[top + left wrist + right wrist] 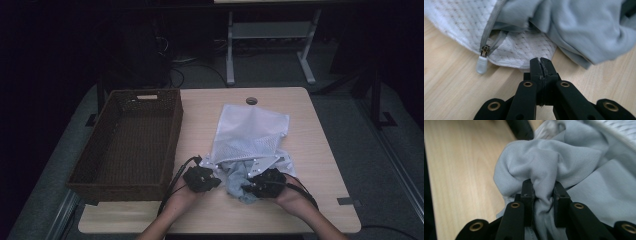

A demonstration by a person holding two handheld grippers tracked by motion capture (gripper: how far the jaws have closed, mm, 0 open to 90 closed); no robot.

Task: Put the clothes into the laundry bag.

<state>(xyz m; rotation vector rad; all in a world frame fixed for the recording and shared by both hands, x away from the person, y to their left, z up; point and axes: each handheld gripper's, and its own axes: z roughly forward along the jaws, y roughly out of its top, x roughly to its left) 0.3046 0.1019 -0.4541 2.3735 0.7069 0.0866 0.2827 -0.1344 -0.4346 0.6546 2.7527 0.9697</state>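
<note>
Grey cloth (544, 167) bunches between the right hand-held gripper (543, 188) jaws.

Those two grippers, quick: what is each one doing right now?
Left gripper: fingers shut tight at the edge of the white mesh bag; whether they pinch it cannot be told.
Right gripper: fingers closed on a bunch of the grey cloth.

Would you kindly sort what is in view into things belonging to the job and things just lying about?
In the job:
mesh laundry bag
grey garment
left tool, shut on the bag's edge
right tool, pinching the garment

Lying about:
wicker basket
</note>
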